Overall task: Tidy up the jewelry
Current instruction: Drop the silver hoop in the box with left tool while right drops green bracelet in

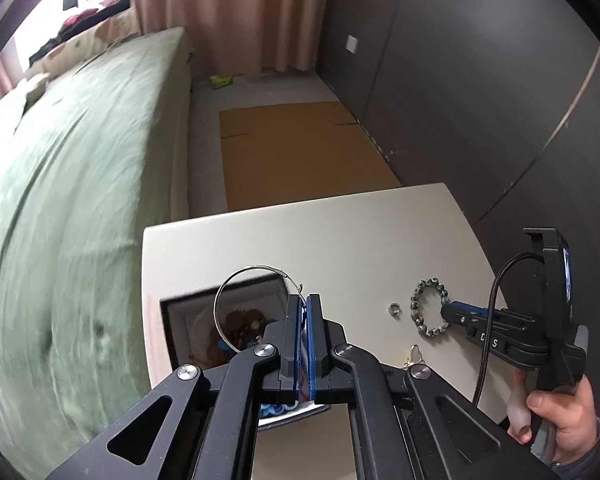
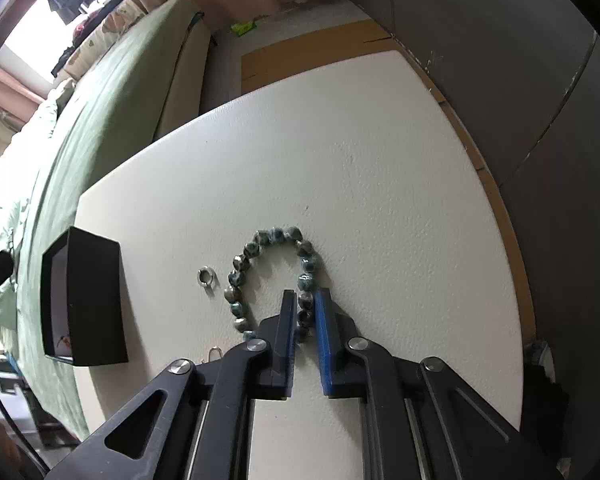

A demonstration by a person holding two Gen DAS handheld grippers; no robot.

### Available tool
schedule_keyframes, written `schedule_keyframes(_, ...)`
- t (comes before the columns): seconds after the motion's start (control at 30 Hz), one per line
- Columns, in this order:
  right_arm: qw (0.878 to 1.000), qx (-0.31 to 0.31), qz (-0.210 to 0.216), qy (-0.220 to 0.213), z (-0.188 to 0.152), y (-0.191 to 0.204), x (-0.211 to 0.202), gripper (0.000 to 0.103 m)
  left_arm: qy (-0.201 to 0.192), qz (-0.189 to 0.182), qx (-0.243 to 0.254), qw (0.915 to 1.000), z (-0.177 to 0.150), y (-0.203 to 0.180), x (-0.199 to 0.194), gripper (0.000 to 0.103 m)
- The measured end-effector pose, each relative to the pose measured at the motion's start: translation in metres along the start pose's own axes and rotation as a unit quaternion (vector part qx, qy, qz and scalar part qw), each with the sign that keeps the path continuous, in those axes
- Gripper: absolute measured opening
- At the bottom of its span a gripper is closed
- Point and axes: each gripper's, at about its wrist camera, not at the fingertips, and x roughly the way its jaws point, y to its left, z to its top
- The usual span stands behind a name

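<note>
My left gripper (image 1: 304,300) is shut on a thin silver hoop (image 1: 220,312) and holds it above an open black jewelry box (image 1: 172,328) with brown beads inside. My right gripper (image 2: 305,300) rests on the white table (image 2: 380,184), its fingers closed around one side of a blue-grey bead bracelet (image 2: 260,240) that lies flat. It also shows in the left wrist view (image 1: 446,312) beside the bracelet (image 1: 428,284). A small silver ring (image 2: 206,276) lies left of the bracelet, also seen in the left wrist view (image 1: 394,309).
The black box (image 2: 96,300) stands at the table's left edge. A small gold clasp (image 1: 415,354) lies near the table's front. A green bed (image 1: 60,200) runs along the left. Cardboard (image 1: 300,152) lies on the floor beyond the table, by a dark wall (image 1: 480,100).
</note>
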Motion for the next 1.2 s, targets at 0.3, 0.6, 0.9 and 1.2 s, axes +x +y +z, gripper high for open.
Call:
schedule_keyframes(0.3,0.998,0.001,0.039,-0.044,0.001,0.016,-0.029,0.010,-0.032,-0.026,-0.068,0.9968,-0.026,0.029,0.002,0.002)
schedule_keyframes(0.6,0.993,0.000,0.079,-0.085,-0.001,0.039,-0.052,0.010,-0.026,-0.074,-0.098,0.9921,-0.026,0.048,0.008,0.004)
schedule_keyframes(0.9,0.979,-0.017,0.156,-0.129,-0.012,0.076,-0.077,0.010,-0.053,-0.089,-0.128,0.9863,-0.035,0.073,-0.015,0.063)
schedule_keyframes(1.2,0.961,-0.052,0.235,-0.136,-0.026,0.128,-0.080,0.010,-0.089,-0.076,-0.157,0.9807,-0.039,0.102,-0.041,0.067)
